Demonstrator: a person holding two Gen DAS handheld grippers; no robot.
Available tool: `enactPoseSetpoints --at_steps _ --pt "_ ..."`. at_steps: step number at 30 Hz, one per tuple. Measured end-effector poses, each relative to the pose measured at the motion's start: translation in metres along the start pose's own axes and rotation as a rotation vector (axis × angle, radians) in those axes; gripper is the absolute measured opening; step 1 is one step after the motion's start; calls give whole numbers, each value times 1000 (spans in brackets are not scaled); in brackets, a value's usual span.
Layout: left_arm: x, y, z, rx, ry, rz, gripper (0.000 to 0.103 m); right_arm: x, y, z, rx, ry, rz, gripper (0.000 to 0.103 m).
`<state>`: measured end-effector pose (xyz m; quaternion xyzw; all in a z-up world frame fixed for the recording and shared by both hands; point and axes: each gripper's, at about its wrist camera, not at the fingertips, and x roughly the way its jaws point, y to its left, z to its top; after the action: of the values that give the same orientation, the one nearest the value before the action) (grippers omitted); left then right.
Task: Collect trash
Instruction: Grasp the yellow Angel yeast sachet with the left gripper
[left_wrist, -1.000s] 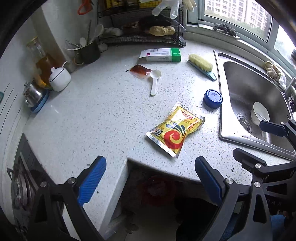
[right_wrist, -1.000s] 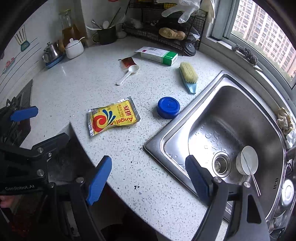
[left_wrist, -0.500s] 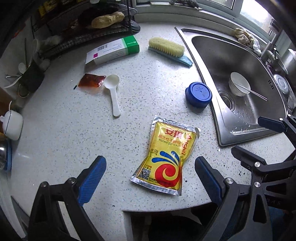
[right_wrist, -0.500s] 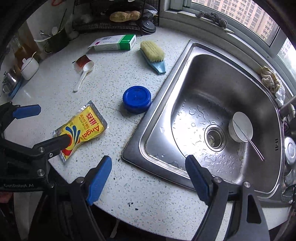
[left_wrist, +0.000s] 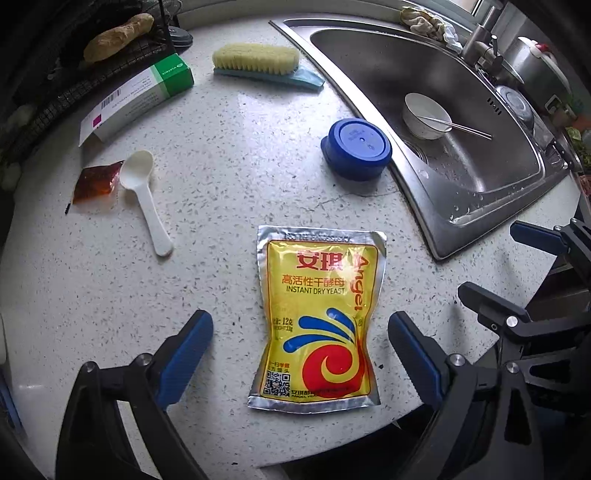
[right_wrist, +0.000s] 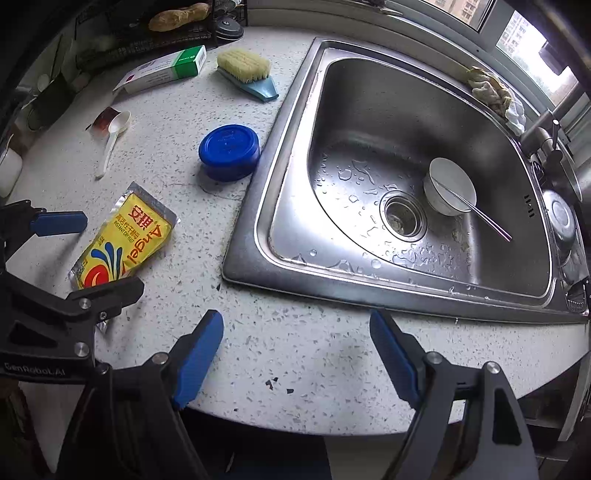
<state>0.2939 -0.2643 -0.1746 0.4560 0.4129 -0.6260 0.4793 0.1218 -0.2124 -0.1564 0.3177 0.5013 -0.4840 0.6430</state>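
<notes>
A yellow instant-yeast packet (left_wrist: 321, 317) lies flat on the speckled white counter (left_wrist: 221, 184), also seen at the left as the packet (right_wrist: 125, 236). My left gripper (left_wrist: 301, 345) hovers over it, open, its blue fingers on either side of the packet's lower half without touching. A small brown sauce sachet (left_wrist: 94, 181) and a white plastic spoon (left_wrist: 142, 195) lie further back left. My right gripper (right_wrist: 295, 347) is open above bare counter near the front edge, right of the packet.
A blue round lidded tub (left_wrist: 356, 147) stands beside the steel sink (right_wrist: 295, 122), which holds a white bowl (right_wrist: 448, 188) with chopsticks. A green-and-white box (left_wrist: 136, 99) and a scrub brush (left_wrist: 258, 61) lie at the back. The counter's front edge curves just below both grippers.
My left gripper moved forward and down over the counter and rolled, so the yeast packet now sits between its fingers. My right gripper rolled and sank a little toward the counter by the sink.
</notes>
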Motion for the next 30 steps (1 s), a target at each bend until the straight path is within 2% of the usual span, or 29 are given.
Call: enactPoseSetpoints --at_steps 4,5,7,15,21,30 --pt "2 -15 3 70 -26 40 72 1 -2 -1 10 8 26 80" --pt "2 -17 4 72 -30 36 63 1 -4 0 10 6 29 80" --pt "1 -19 6 63 -35 35 56 0 -5 1 17 2 38 80" --pt "1 -15 8 -15 -32 44 49 -1 -7 9 -18 -2 76 80" --pt "-6 -3 2 -122 -51 104 42 3 -9 26 -72 -23 114 80" --pt "-24 24 12 -288 -118 167 40 2 6 66 -238 -77 191 80"
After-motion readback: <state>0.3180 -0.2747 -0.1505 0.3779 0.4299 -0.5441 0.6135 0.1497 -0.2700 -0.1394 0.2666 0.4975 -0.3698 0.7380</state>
